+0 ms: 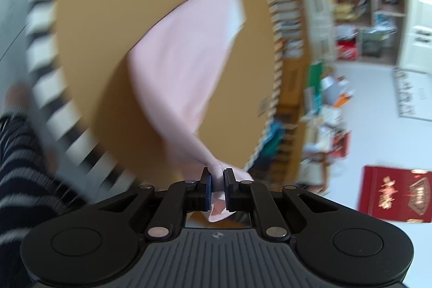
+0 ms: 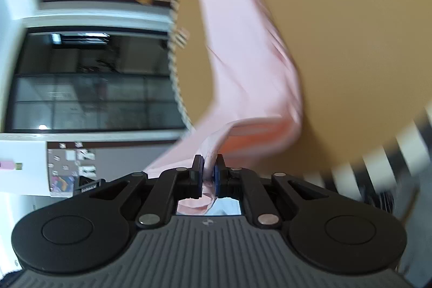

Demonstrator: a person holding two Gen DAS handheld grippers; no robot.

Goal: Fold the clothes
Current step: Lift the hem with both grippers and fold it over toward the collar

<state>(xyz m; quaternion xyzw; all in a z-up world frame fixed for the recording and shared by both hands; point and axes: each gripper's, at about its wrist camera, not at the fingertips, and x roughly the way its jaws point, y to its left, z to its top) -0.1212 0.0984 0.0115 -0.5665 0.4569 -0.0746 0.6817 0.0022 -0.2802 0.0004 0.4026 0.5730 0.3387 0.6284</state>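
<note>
Left gripper (image 1: 216,177): two black fingers, blue pads, clamped on bunched corner of pink garment (image 1: 186,66). Right gripper (image 2: 208,166): same build, clamped on second corner. One garment, soft thin fabric, draped over tan table (image 1: 108,18); table edge carries black-and-white striped band. No legible writing.

Garment (image 1: 183,66) spans the table (image 1: 108,18) — shelves (image 1: 364,18) beyond, right.

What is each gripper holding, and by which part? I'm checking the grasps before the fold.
Both hold the pink garment. The left gripper pinches a bunched edge; the right gripper pinches a hemmed edge. Which corners cannot be told.
</note>
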